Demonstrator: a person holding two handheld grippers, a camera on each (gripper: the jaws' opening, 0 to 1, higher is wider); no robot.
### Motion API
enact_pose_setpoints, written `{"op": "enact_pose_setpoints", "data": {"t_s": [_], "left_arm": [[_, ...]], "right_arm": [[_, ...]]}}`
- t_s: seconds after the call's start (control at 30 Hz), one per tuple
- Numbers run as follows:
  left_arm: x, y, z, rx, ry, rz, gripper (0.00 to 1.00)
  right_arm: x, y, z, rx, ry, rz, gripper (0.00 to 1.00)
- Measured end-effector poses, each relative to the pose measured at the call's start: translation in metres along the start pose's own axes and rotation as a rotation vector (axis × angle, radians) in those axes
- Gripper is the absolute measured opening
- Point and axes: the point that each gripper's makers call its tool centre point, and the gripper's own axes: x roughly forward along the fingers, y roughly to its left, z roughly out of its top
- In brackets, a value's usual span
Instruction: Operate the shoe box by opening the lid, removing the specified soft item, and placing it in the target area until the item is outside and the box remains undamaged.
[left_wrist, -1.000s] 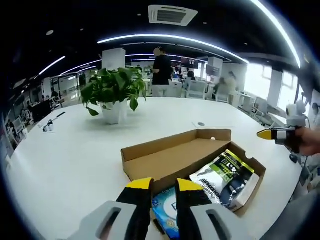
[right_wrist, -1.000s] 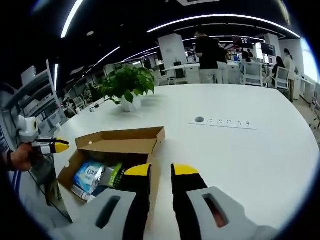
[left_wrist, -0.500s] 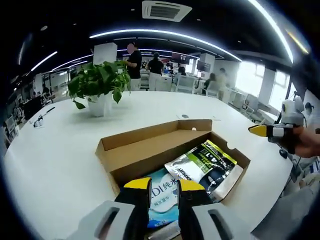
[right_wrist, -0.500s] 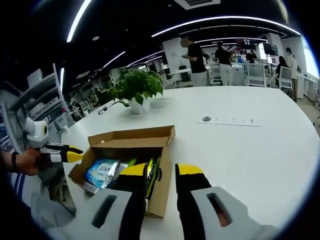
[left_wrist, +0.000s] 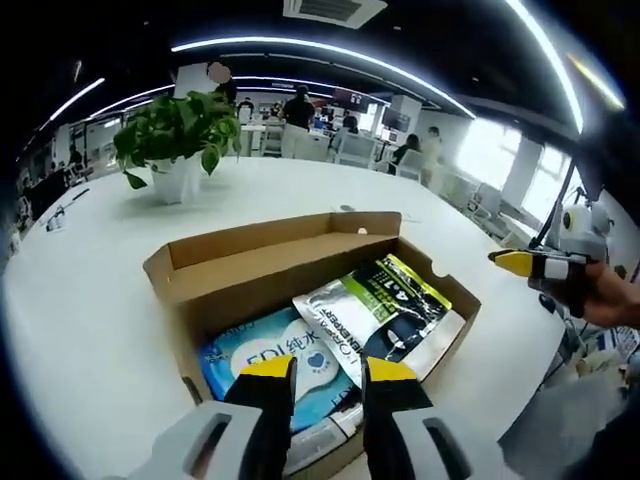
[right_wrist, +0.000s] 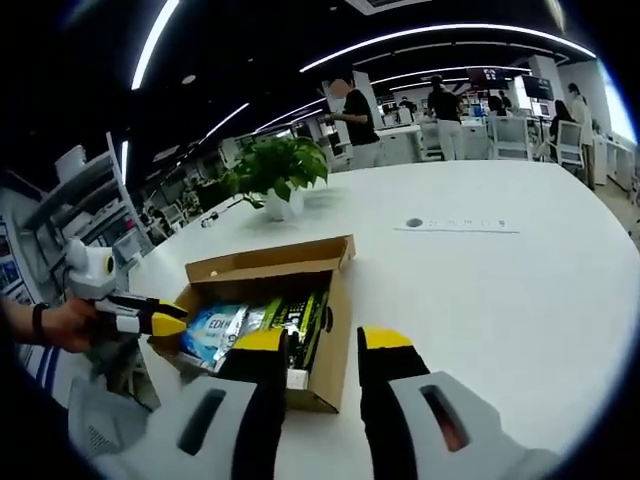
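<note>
While the left gripper hangs over the near wall of the shoe box, its yellow-tipped jaws stand apart with nothing between them, and the soft goods lie directly ahead and below. Just beyond the tips sits the blue wipes pack, flat on the box floor, long axis running roughly across the jaw line. Beside it, touching or overlapping its edge, lies the black and green pouch, slanting from the near middle toward the far right corner of the box. Which of the two is the specified item cannot be told from here.

The lid is already folded back as a flap along the far side, so the interior is open from above.

In the right gripper view, the right gripper also shows parted, empty jaws, held outside the box at its end wall, with the box to the front and left. The left gripper appears at the opposite side, held in the person's hand.

Judgement: the left gripper is nearer, already above the contents; a short descent reaches the blue pack. The pack's flatness against the floor may make a pinch awkward, so an edge approach seems wiser.
</note>
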Motion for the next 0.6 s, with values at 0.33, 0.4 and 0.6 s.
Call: {"op": "enact_pose_setpoints", "data": {"t_s": [0.33, 0.4, 0.6], "left_arm": [[0.016, -0.004, -0.01, -0.025, 0.048, -0.03, 0.27], [0.02, -0.004, -0.011, -0.022, 0.062, -0.033, 0.27], [0.031, -0.005, -0.015, -0.021, 0.094, -0.043, 0.28]], "right_arm": [[-0.017, 0.001, -0.005, 0.002, -0.011, -0.004, 0.28], [-0.02, -0.001, -0.007, 0.005, -0.015, -0.01, 0.28], [-0.032, -0.004, -0.013, 0.023, -0.021, -0.029, 0.28]]}}
